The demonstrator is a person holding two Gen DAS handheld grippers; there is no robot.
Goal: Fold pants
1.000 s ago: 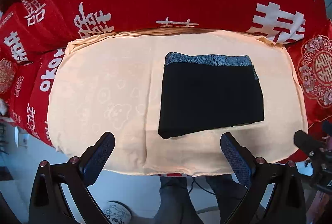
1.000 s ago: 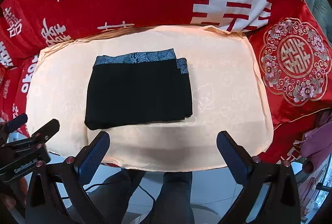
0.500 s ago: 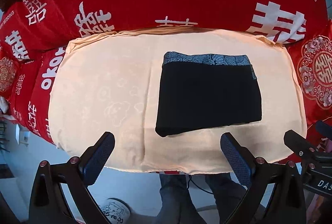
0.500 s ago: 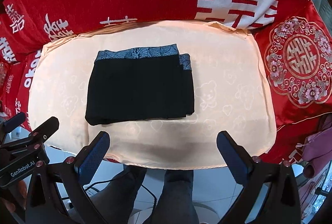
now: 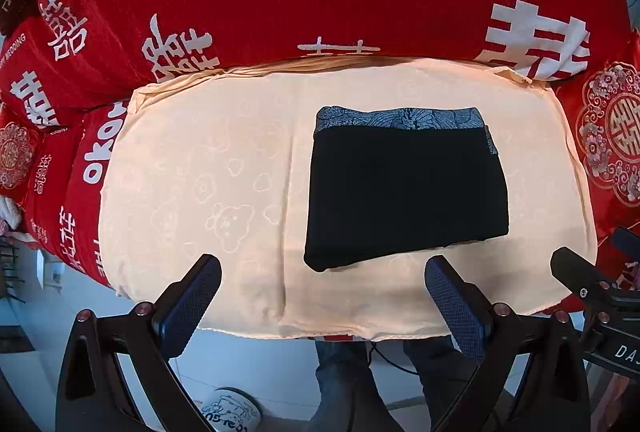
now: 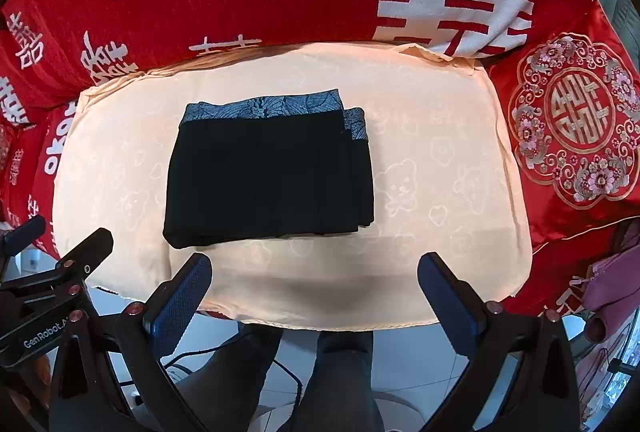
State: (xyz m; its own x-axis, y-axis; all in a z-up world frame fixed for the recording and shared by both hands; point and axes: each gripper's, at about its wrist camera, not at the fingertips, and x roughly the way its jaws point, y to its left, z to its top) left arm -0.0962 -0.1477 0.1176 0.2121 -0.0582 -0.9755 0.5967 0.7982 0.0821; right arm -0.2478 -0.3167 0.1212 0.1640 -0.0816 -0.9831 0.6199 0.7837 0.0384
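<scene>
A red cover (image 5: 280, 12) is reading "THE BIGDAY" at left and "HAPPY WEDDING" at right. The left gripper (image 5: 322, 292) is hovering spread wide, empty, over the cushion's (image 5: 192, 160) near edge, bare cloth lying ahead of it. The folded pants (image 5: 404, 188) are lying flat right of centre, their patterned waistband at the far edge. The right gripper (image 6: 314, 288) is hanging released, empty, just short of the pants' near edge.
</scene>
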